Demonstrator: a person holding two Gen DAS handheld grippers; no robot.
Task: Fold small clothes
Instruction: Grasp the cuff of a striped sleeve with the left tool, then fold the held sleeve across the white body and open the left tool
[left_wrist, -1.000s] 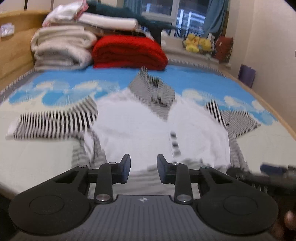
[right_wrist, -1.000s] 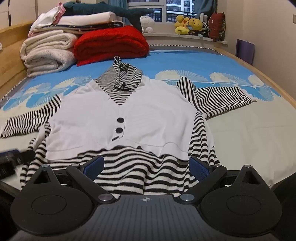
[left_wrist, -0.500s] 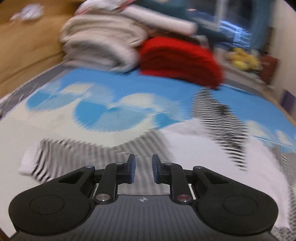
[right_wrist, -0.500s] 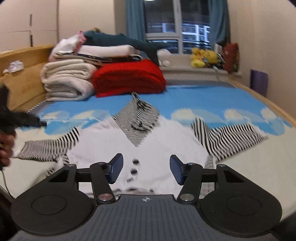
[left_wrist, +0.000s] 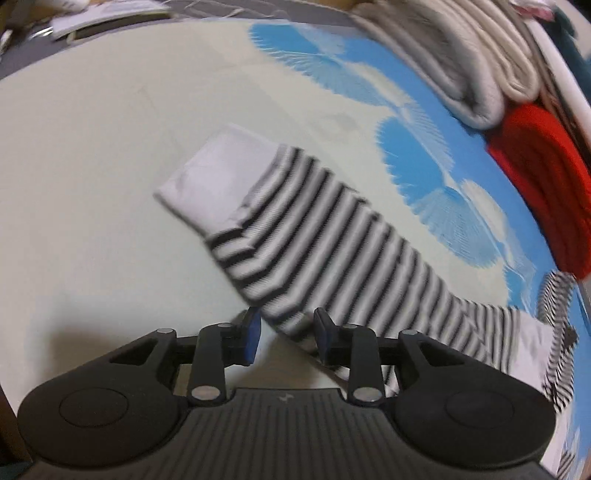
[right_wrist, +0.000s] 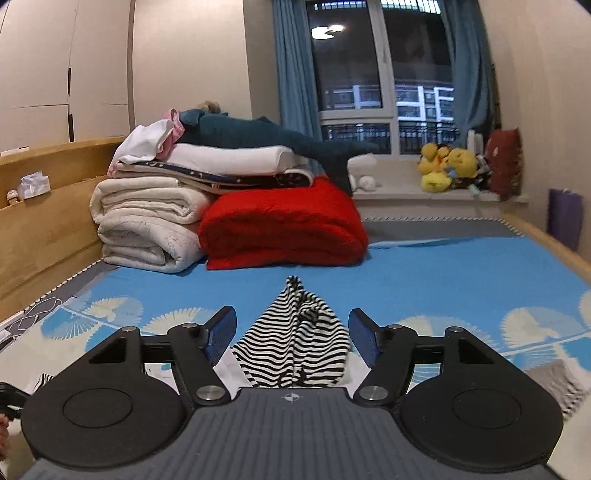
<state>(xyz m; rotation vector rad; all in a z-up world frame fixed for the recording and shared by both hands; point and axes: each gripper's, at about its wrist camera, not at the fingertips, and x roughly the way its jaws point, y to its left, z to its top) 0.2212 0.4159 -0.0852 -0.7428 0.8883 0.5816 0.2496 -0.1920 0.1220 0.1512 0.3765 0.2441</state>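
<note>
Both tools released: left tool (left_wrist: 286, 334) jaws just widened astride striped sleeve (left_wrist: 325, 236); right tool (right_wrist: 291, 336) above hood (right_wrist: 295, 347).

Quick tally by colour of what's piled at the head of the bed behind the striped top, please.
Cream folded blankets: 2
Red folded blanket: 1
White pillow: 1
Dark patterned folded item: 1
Teal plush shark: 1
White and pink cloth: 1
Total: 7

Left gripper (left_wrist: 284, 334), jaws just opening, points down at a striped sleeve (left_wrist: 325, 240) lying across the bed (left_wrist: 92, 147), its lower edge between the open fingers (left_wrist: 251, 332).
</note>
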